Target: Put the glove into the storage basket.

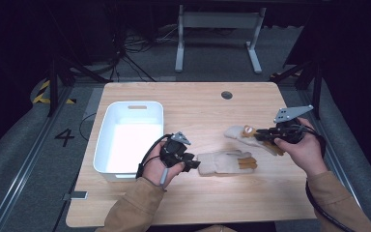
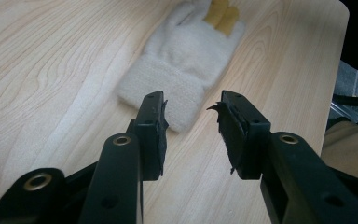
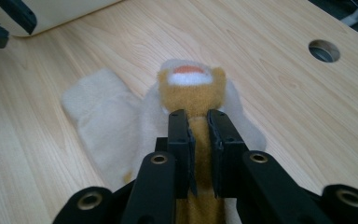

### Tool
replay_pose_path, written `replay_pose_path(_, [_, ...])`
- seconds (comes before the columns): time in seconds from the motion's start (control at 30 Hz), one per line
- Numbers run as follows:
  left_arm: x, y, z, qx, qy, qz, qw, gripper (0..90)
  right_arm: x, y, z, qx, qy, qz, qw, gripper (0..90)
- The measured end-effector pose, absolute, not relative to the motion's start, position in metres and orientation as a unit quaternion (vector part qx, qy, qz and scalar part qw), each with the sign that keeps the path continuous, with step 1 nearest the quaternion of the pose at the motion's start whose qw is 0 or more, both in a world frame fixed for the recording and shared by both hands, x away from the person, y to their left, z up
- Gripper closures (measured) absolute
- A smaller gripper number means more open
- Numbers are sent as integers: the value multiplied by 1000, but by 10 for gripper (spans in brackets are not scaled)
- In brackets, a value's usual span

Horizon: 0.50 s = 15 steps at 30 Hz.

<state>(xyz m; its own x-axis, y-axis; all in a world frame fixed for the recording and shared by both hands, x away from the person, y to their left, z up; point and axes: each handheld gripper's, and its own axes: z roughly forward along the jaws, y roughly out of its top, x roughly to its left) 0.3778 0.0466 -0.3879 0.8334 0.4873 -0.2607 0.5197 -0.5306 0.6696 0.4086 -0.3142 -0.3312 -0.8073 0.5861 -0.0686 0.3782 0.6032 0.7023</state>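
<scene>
Gloves out on the tabletop [image 1: 183, 203], one pair of tongs at each

Right tongs [image 3: 198, 122] pinch the tan strip of the far glove [image 1: 244, 134] near the tabletop's right side; left tongs [image 2: 191, 112] stand spread, nothing between them, just short of the cuff of the near glove [image 2: 186, 60], which lies flat beside the white bin [image 1: 107, 130]

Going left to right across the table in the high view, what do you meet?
White bin → left gripper, jaws open → cream glove lying flat → second glove with the brown patch → right gripper, clamped on that glove.
</scene>
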Motion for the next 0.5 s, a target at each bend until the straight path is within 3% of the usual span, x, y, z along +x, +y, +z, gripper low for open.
replay_pose_path(0.5, [369, 64, -388, 868, 309, -11, 388, 621, 418, -282, -332, 215, 900, 361, 119, 807])
